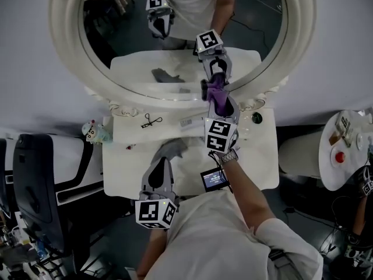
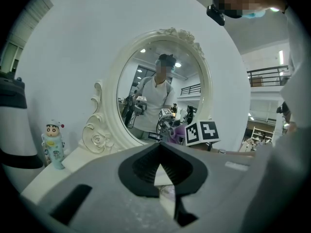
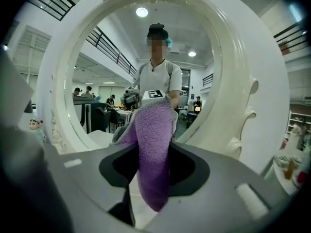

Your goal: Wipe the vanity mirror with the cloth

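Nearest the head camera: a white-shirted shoulder and the marker cube of the grey left gripper [image 1: 166, 156], held low over the white vanity table [image 1: 256, 156], jaws closed together on nothing.

Ahead, a purple terry cloth [image 1: 218, 93], bunched into a narrow fold and pinched between the jaws of the grey right gripper [image 1: 219, 102]. Held at the bottom of the glass of the oval vanity mirror with the carved white frame [image 1: 65, 34]. Apparently touching the glass just above the lower rim, judging by cloth and reflection meeting in the head view. Hard to confirm from the right gripper view, with the cloth [image 3: 153, 144] filling the middle.

Likely trouble from here:
- Only a slim tuft leading, so hard jaw tips scraping the glass or knocking the carved rim on a wide stroke.
- A thin grip on a dangling fold, prone to sliding out under pressure.
- No bracing from the idle left side, so possibly a rocking mirror if pushed hard.
- Around the working forearm, a small screen device [image 1: 214, 179], a black wire tool [image 1: 150, 120] and, at the table's left edge, a little cartoon figurine [image 1: 93, 132], all within reach of a careless sweep.
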Available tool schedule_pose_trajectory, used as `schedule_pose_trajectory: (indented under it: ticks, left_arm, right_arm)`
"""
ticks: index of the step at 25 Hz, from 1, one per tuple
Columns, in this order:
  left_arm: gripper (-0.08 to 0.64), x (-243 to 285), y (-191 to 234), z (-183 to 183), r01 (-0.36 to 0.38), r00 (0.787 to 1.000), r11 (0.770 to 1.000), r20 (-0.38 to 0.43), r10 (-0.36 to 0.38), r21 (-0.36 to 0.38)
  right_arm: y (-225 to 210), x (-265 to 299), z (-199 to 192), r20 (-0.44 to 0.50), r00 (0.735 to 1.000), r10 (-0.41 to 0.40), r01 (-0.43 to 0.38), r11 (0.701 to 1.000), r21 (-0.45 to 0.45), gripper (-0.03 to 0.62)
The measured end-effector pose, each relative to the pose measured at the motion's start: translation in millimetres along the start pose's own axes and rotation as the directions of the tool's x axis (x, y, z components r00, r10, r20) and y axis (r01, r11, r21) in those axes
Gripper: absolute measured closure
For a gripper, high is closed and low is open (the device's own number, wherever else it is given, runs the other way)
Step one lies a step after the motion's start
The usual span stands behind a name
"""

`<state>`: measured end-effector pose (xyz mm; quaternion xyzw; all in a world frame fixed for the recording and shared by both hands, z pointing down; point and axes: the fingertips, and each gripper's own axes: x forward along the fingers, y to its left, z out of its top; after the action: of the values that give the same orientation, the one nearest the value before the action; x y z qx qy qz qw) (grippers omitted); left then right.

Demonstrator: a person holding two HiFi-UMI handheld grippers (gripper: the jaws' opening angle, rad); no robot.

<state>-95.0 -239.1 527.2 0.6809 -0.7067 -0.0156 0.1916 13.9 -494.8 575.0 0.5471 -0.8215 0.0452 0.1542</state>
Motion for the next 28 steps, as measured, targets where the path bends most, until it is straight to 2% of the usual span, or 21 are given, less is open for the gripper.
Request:
schedule_pose_trajectory:
  ticks: [6,12,17,23,28]
  left_arm:
    - [0.557,-7.8,9.0,2.6,0.037,0.999,0.999,0.001,-0.037,0.010]
    - [0.557,-18.9,39.9,8.9,0.065,0.998,0.998,0.005,-0.065,0.004]
    - [0.557,-26.9,66.5,15.5,0.095,0.995,0.995,0.015,-0.095,0.001]
    - [0.557,-37.1,95.9,15.1,0.145,0.989,0.989,0.008,-0.145,-0.009]
    - [0.557,-42.0,106.2,9.6,0.211,0.977,0.978,-0.012,-0.211,0.002]
  right_arm:
    - [-25.3,-8.8,1.3,-0.001,0.993,-0.118,0.118,0.992,0.051,0.436]
    - [-43.8,-34.1,1.4,0.011,0.970,-0.242,0.239,0.963,0.122,0.434]
    - [-42.9,-71.4,11.8,0.062,0.952,-0.299,0.292,0.951,0.099,0.436]
    - [-20.2,-123.5,25.3,0.123,0.948,-0.293,0.282,0.955,0.094,0.436]
    - [12.9,-175.0,34.6,0.215,0.964,-0.160,0.126,0.979,0.161,0.434]
